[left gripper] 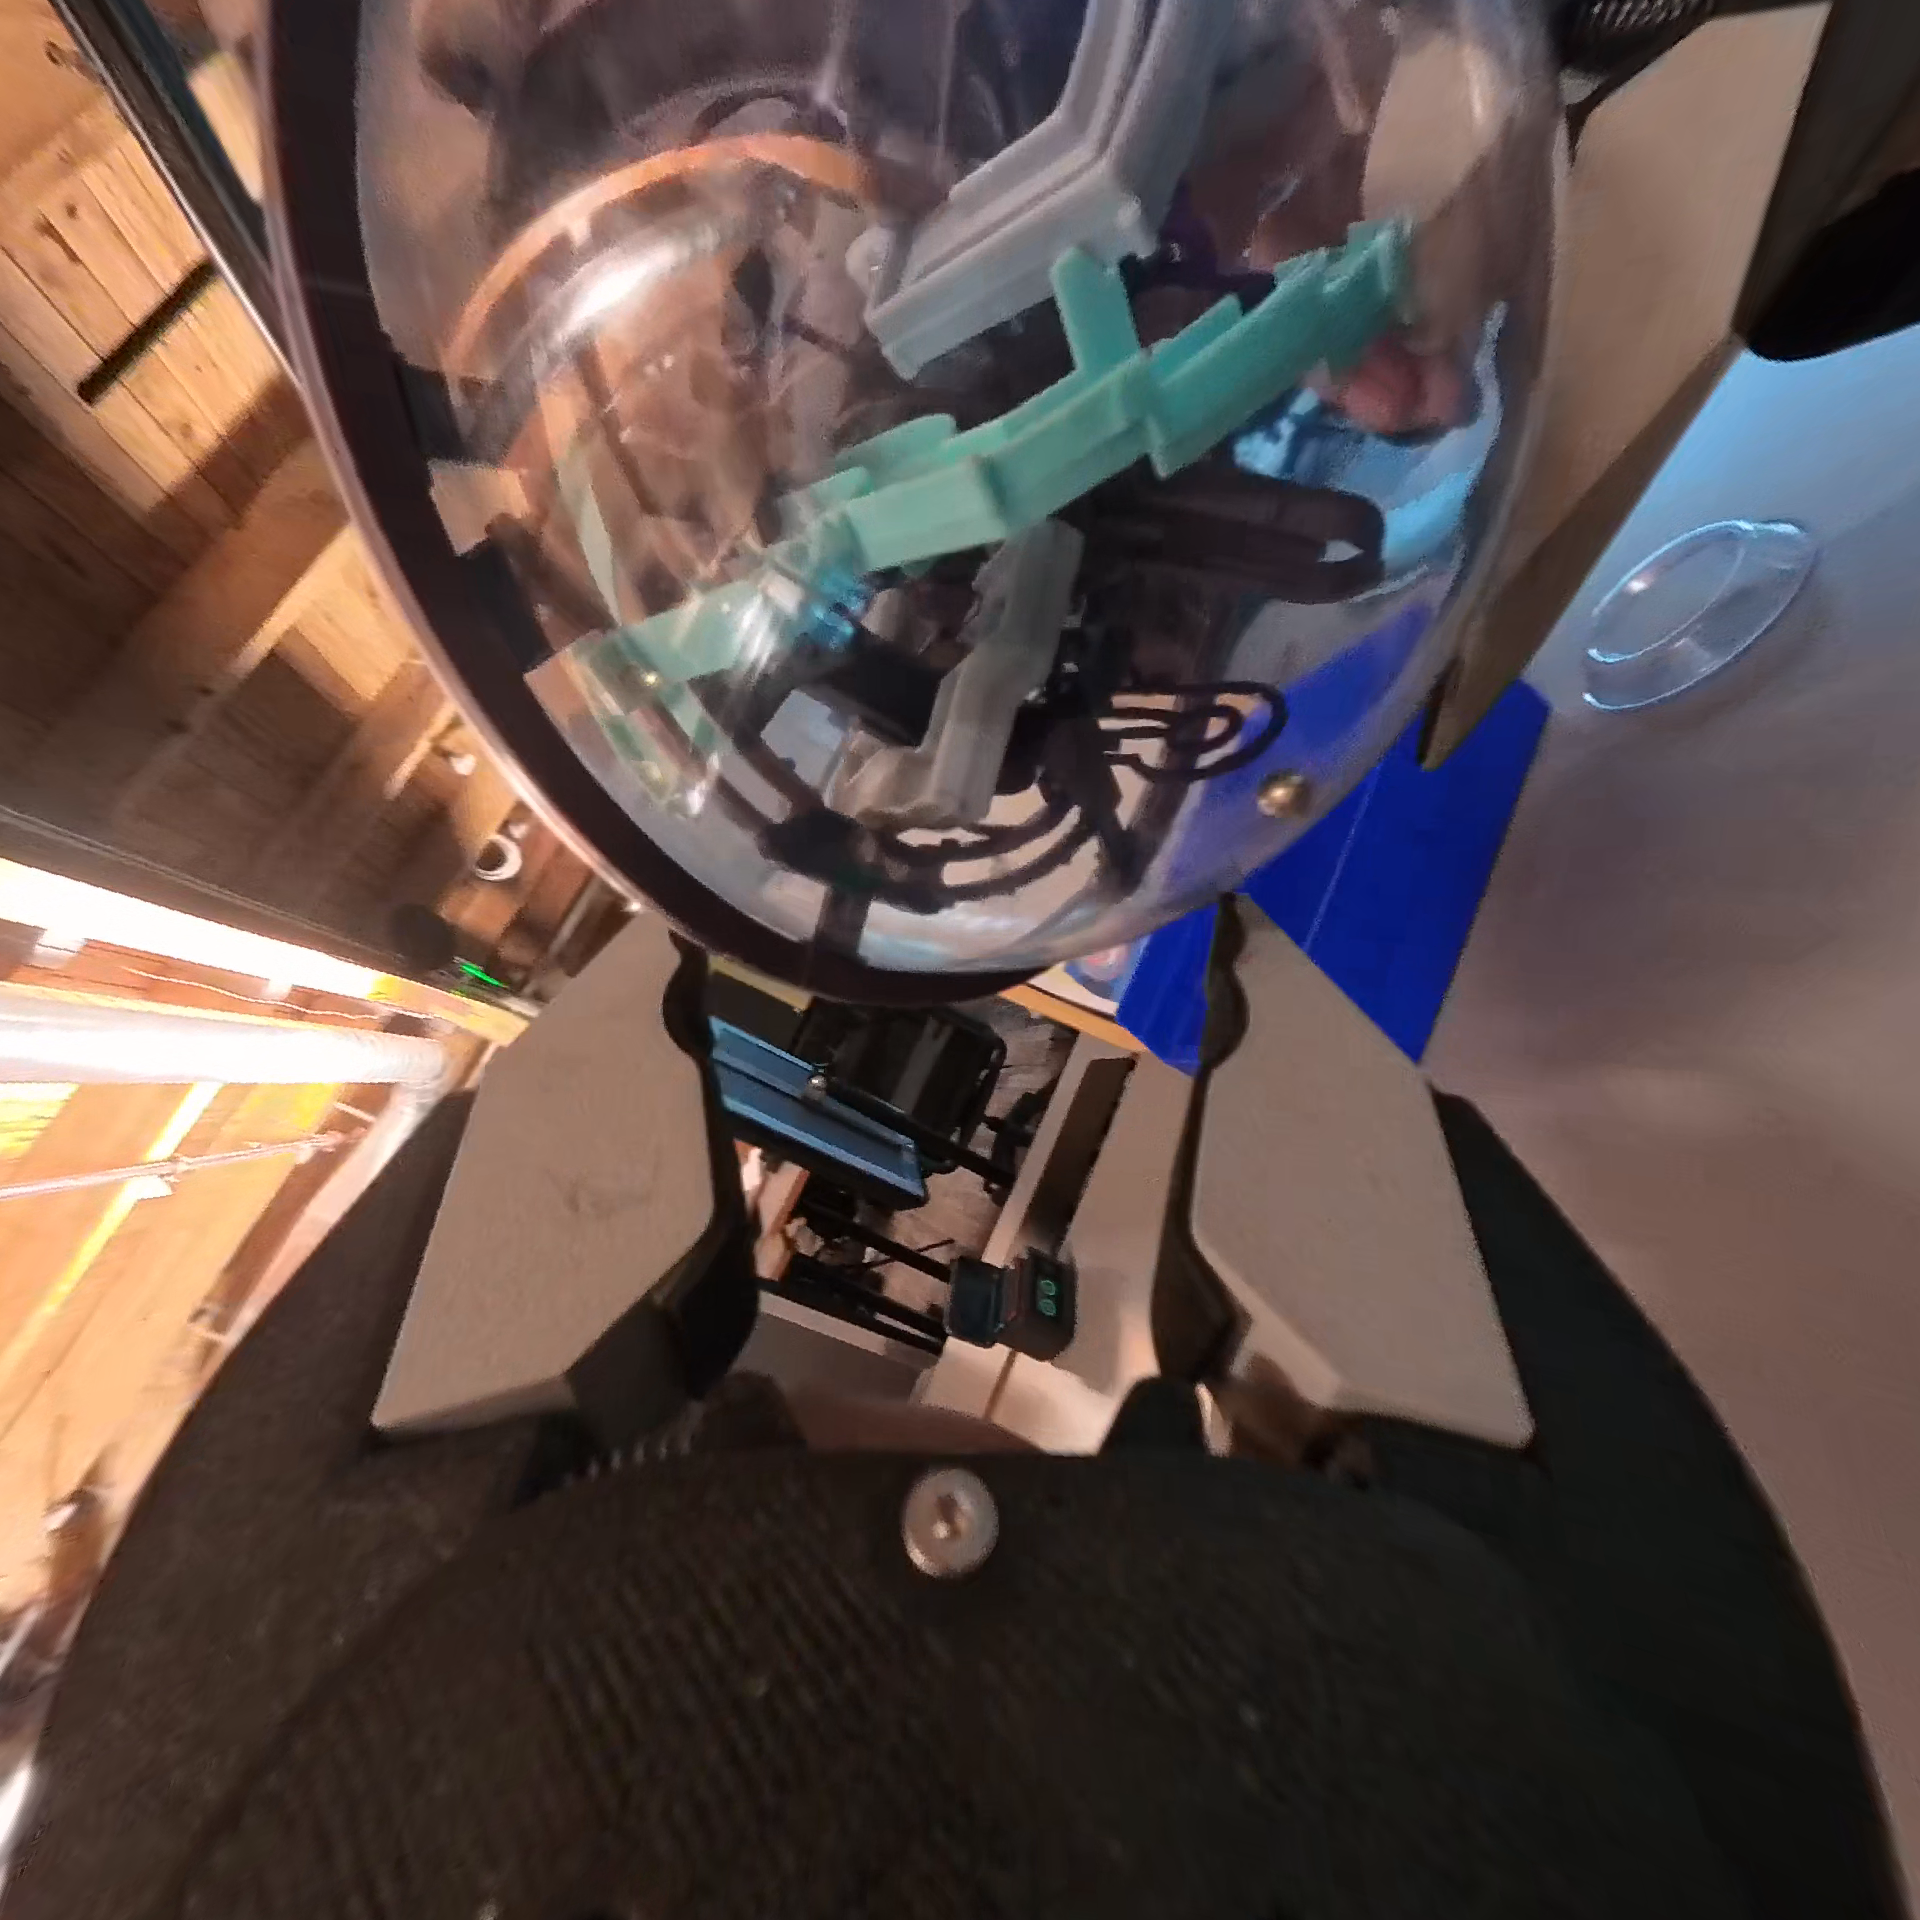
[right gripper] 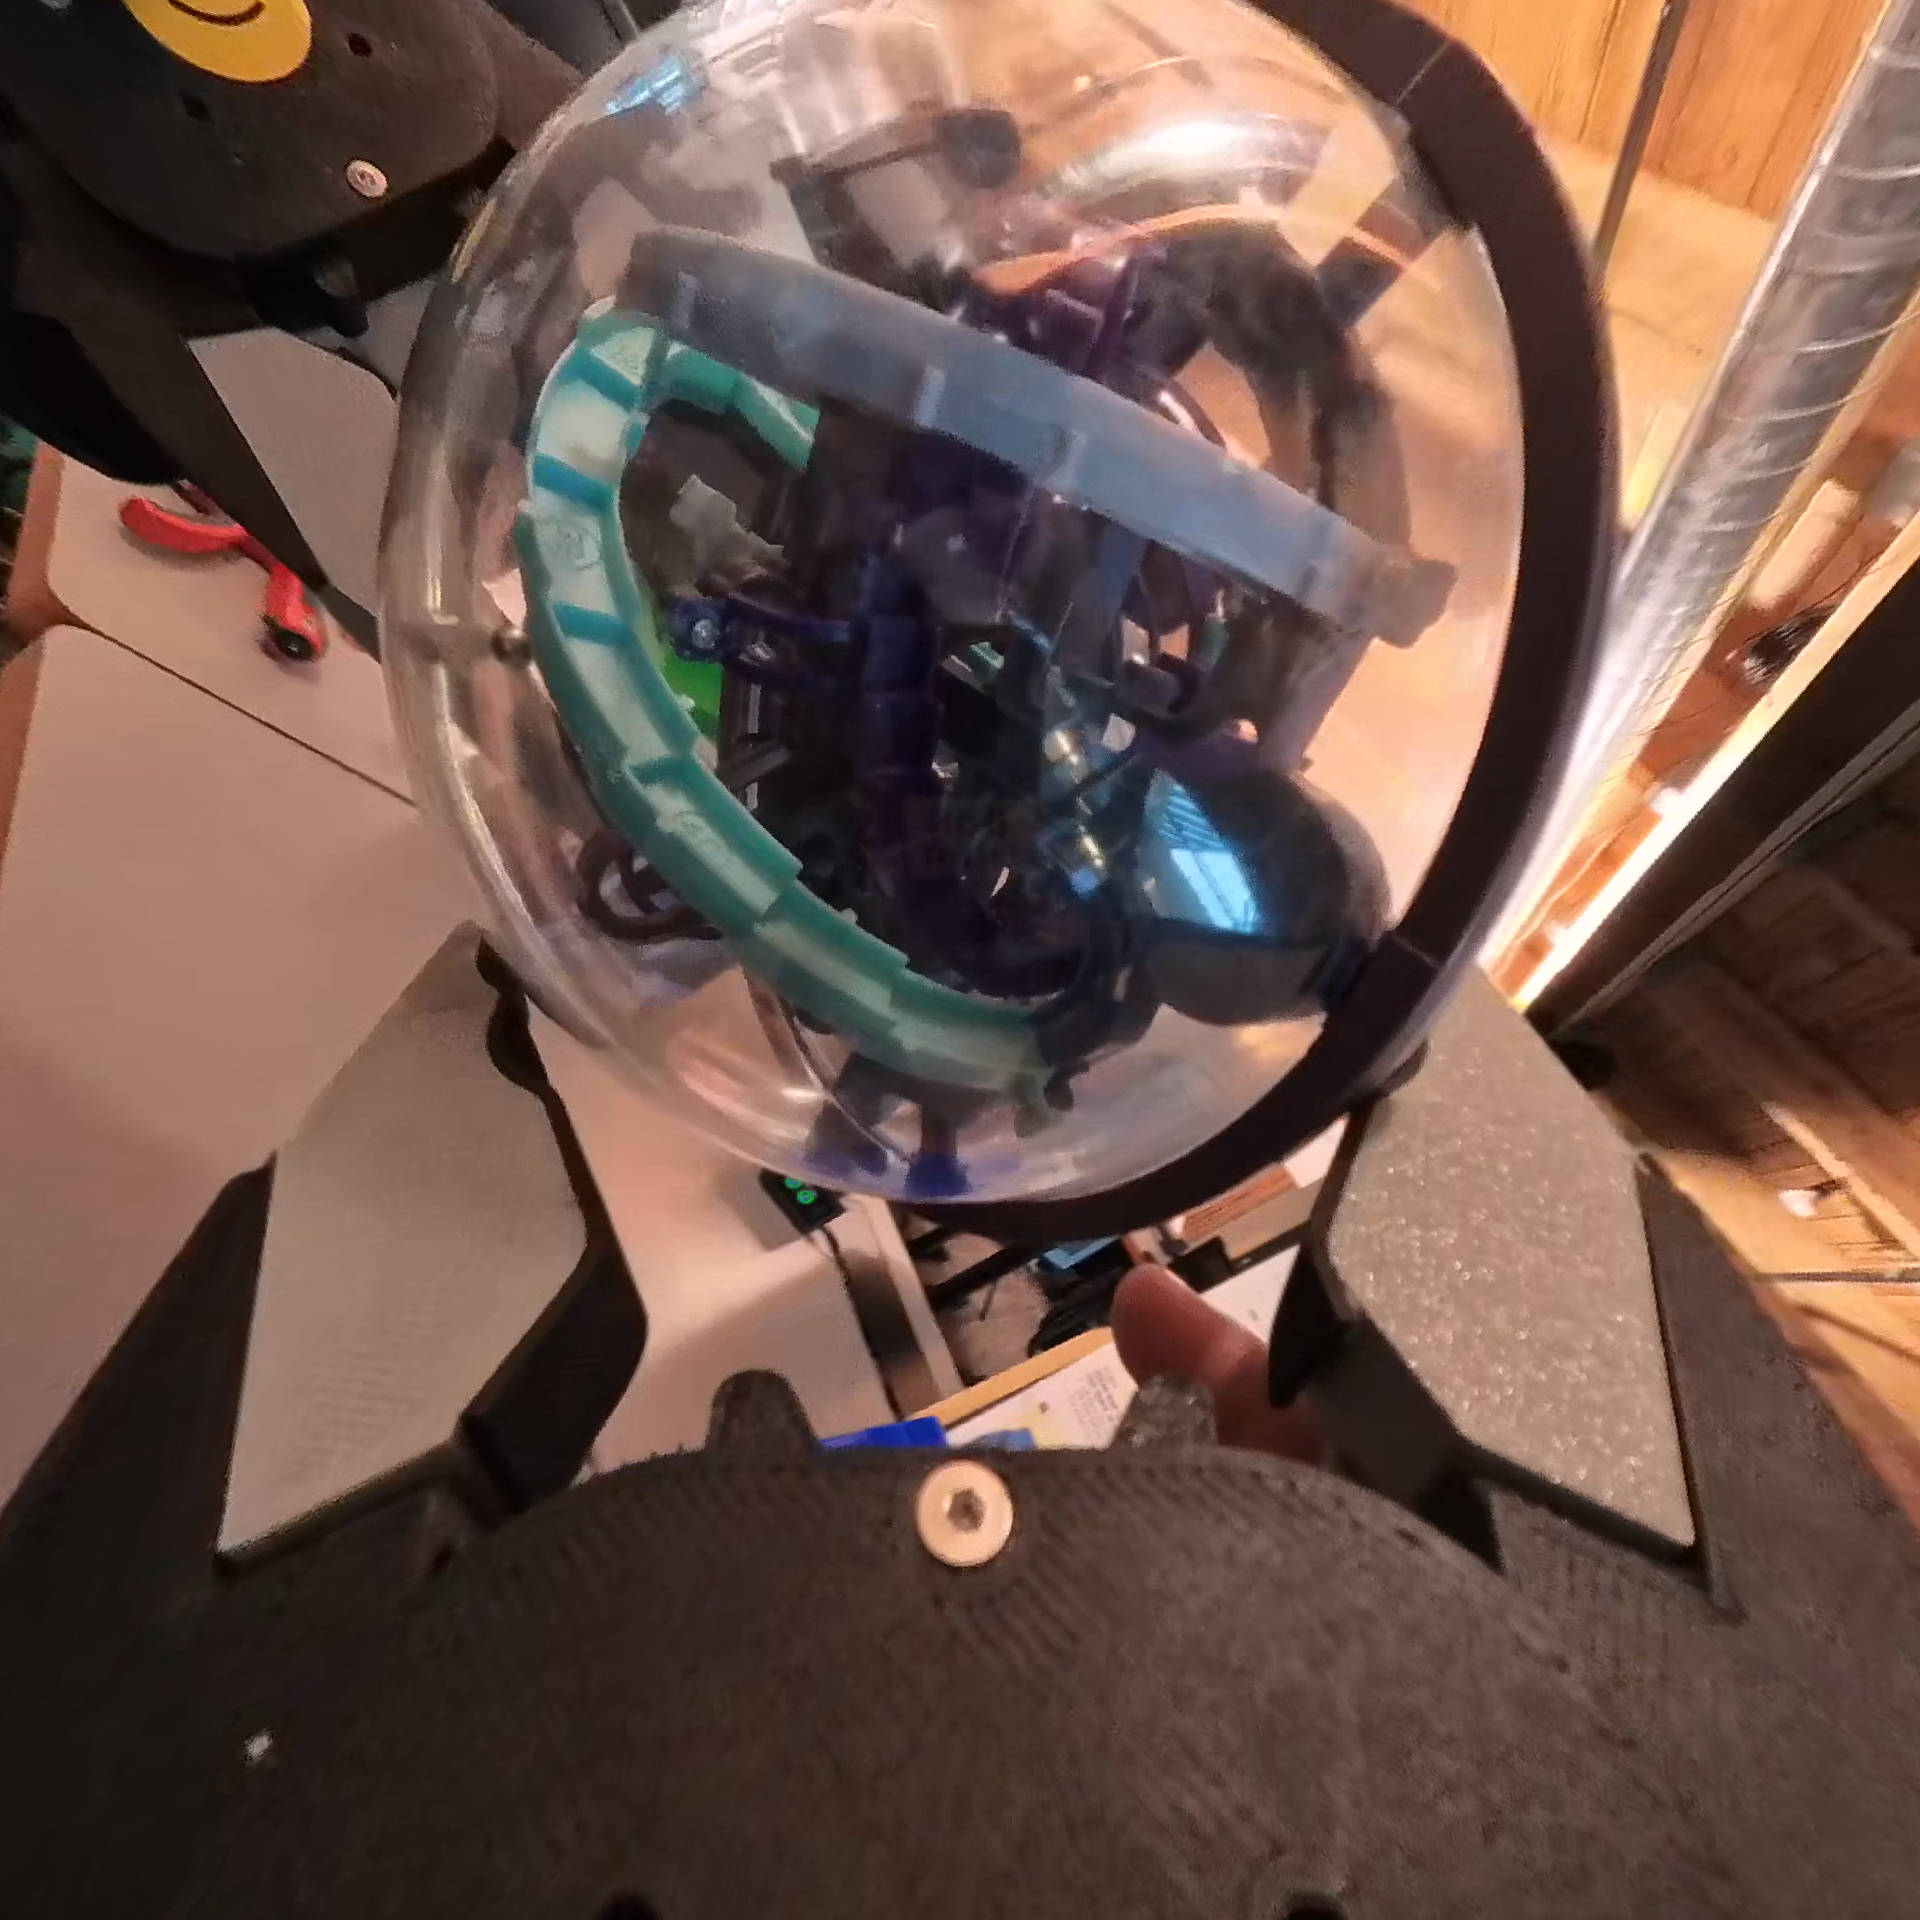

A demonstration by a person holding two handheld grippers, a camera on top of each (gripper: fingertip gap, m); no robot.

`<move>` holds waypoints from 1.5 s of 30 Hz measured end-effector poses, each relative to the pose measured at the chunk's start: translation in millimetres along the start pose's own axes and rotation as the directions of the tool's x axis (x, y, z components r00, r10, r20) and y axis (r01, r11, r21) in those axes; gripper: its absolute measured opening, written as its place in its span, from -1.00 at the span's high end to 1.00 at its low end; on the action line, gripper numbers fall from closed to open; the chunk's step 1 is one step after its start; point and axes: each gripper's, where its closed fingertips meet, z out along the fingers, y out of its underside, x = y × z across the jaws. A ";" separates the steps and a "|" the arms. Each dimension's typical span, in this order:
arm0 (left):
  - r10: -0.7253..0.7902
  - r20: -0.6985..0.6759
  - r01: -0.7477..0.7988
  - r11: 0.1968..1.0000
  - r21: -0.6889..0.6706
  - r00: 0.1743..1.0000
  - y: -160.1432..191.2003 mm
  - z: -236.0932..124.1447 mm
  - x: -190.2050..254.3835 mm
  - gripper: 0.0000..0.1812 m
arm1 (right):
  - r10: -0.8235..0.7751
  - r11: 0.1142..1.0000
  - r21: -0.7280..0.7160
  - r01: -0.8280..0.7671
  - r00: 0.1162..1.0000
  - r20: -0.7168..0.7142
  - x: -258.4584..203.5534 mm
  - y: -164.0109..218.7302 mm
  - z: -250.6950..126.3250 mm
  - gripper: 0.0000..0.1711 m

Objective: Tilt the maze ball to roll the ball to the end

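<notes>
The maze ball (left gripper: 935, 468) is a clear sphere with a black ring around it and teal, grey and dark tracks inside. It is held up in the air between both grippers. My left gripper (left gripper: 956, 935) presses its two fingertips against the sphere's underside. A small metal ball (left gripper: 1285, 795) lies against the shell near the right fingertip. In the right wrist view the maze ball (right gripper: 935, 623) fills the middle. My right gripper (right gripper: 940, 1023) has one tip on the shell and one on the black ring (right gripper: 1558, 520). The left gripper (right gripper: 260, 156) shows at the top left, on the far side.
A white table (left gripper: 1714, 1039) lies below with a blue sheet (left gripper: 1382, 914) and a clear dome-shaped cup (left gripper: 1699, 623). A red tool (right gripper: 260, 582) lies on the table. A small device with green lights (right gripper: 805, 1205) sits under the ball. A silver duct (right gripper: 1766, 416) runs along wooden walls.
</notes>
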 end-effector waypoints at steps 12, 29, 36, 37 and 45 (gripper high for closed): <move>-0.064 -0.093 0.060 0.997 -0.046 0.994 -4.8 -2.8 2.7 0.01 | 0.238 0.970 0.032 -0.240 0.970 0.054 -3.9 7.6 0.8 -0.83; -0.081 -0.157 0.060 0.989 -0.133 0.984 -2.2 -6.2 8.1 -0.01 | 0.393 0.914 0.076 -0.399 0.916 0.082 -15.5 14.4 3.3 -0.82; -0.083 -0.170 0.056 0.986 -0.157 0.982 -3.9 -6.2 10.0 -0.01 | 0.434 0.893 0.092 -0.441 0.896 0.091 -17.3 15.3 1.7 -0.82; -0.082 -0.170 0.054 0.986 -0.159 0.982 -4.0 -6.2 10.5 -0.01 | 0.436 0.891 0.093 -0.444 0.895 0.091 -17.8 15.6 1.4 -0.82; -0.077 -0.169 0.047 0.983 -0.175 0.983 -3.3 -4.5 11.0 -0.03 | 0.445 0.886 0.096 -0.453 0.891 0.092 -18.0 17.3 1.3 -0.83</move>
